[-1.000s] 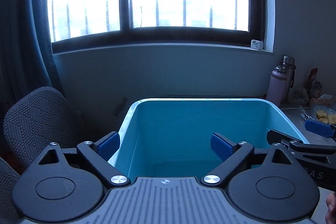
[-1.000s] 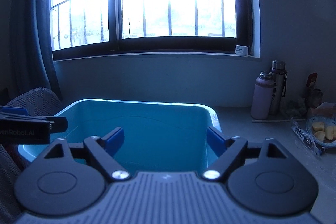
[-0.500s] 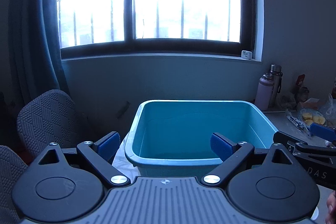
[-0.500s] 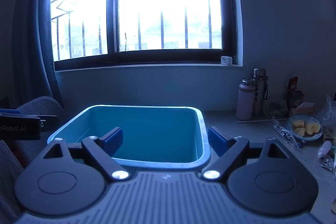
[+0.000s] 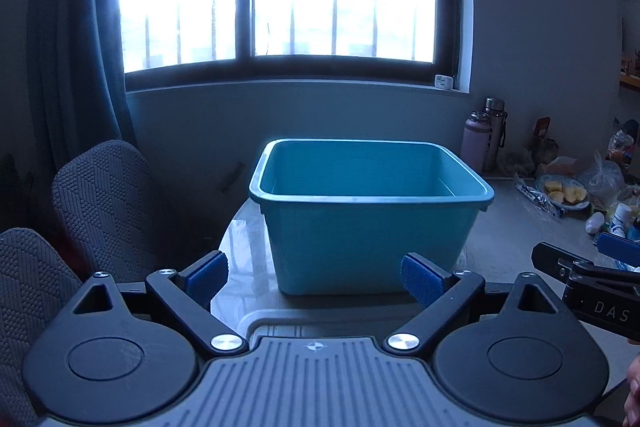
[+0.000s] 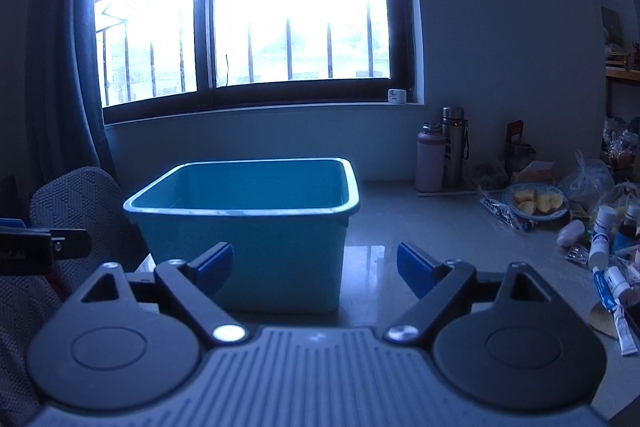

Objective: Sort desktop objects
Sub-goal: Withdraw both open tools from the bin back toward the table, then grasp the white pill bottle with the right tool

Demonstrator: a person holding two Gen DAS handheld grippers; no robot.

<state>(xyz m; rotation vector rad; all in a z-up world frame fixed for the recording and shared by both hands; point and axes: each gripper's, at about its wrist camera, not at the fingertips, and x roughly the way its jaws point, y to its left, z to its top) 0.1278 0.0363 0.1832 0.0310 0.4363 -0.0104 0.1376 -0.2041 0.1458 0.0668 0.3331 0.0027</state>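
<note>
Window light falls on the desk (image 6: 420, 251); a teal bin (image 6: 248, 227) sits far left, tubes and bottles (image 6: 604, 267) right. Both grippers (image 5: 314, 277) (image 6: 315, 267) hold fingers apart, empty. Next: grab something.

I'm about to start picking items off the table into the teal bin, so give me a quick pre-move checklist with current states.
1. Left gripper open, holding nothing: ok.
2. Right gripper open, holding nothing: ok.
3. Teal bin upright on the table, opening unobstructed: ok.
4. Bin interior free of items: cannot tell, floor hidden behind the near wall.
5. Items within view to pick: ok, tubes and small bottles lie at the right.
6. Plate of fruit apart from the bin: ok.
</note>
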